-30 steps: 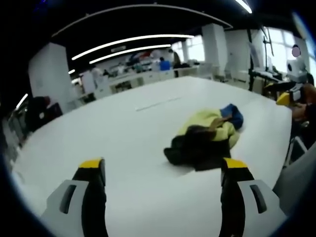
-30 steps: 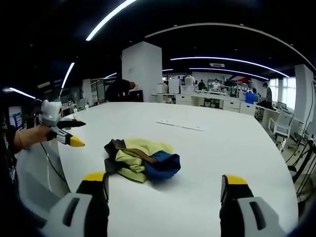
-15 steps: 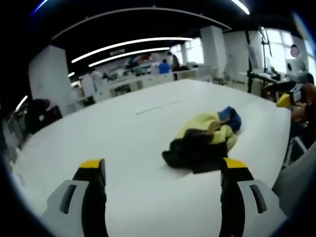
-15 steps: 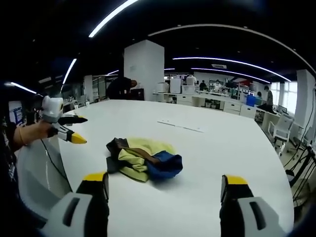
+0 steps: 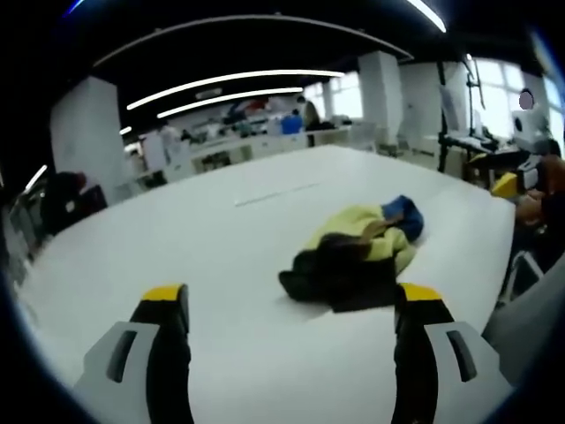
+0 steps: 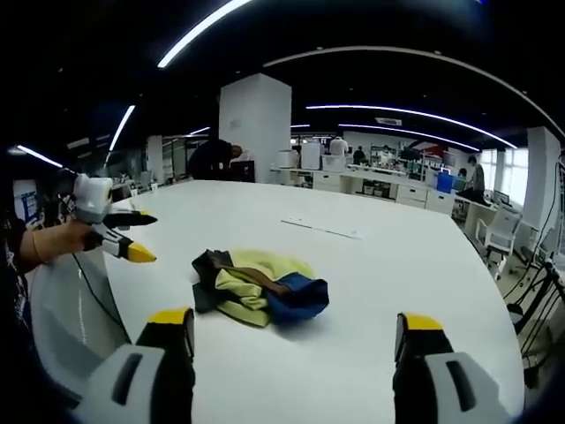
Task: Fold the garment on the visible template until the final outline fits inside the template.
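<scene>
**Left gripper view and right gripper view: garment heaped, both grippers off it**

Left gripper view puts your left gripper (image 5: 291,309) low over the table (image 5: 177,230), its yellow-tipped fingers (image 5: 163,305) spread wide with nothing between them. That reads as an approach pose: you're facing the garment (image 5: 353,256) with room to choose a grip. The garment lies just beyond the fingers, toward the right one, in a crumpled heap near the table's right edge. It looks soft and limp, pale yellow cloth with a dark part nearest you and a blue part at the far end. The table is smooth, matte white and broad. A thin pale strip (image 5: 274,193) lies farther back on it; whether that belongs to the template I can't tell, and no outline is plain around the heap.

In the right gripper view, your left gripper (image 6: 132,237) shows at the left, held out over the table's edge (image 6: 79,291), well apart from the cloth. The garment (image 6: 260,287) sits left of centre, folds bunched over one another, so it likely needs spreading flat before any fold. Your right gripper (image 6: 291,331) hangs short of it, fingers (image 6: 419,336) wide apart and empty.
</scene>
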